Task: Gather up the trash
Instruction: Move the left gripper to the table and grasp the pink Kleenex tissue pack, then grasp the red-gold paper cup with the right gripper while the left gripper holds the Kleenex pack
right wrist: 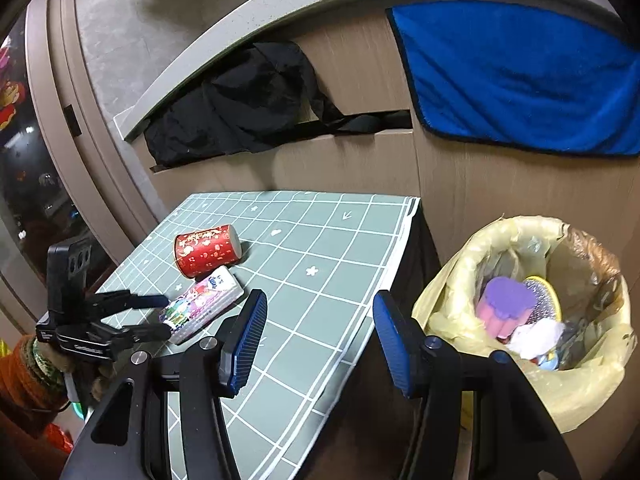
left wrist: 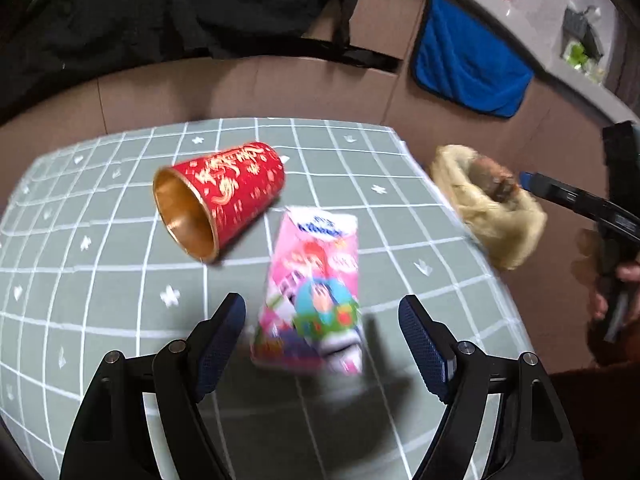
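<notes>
Now, pink carton (left wrist: 316, 292) between left gripper (left wrist: 320, 320) jaws — spread, not touching, red cup (left wrist: 224, 196) beyond

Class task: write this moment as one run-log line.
left tool: open, around pink carton | right tool: open, empty | red cup: on its side | bin: beside table

Light: dim, even indoor light from above; colours stay readable.
Shadows: soft dark patch under the pink carton (left wrist: 310, 292) toward 4 o'clock; a faint one beside the red cup (left wrist: 218, 196).
Glare: warm sheen inside the cup's gold mouth.
Blur: left wrist view smeared, worst on the carton and the bin liner (left wrist: 490, 204) at 3 o'clock; right wrist view sharp.
Distortion: fisheye bends the tablecloth (right wrist: 320, 264) grid; black vignette in all corners.
</notes>
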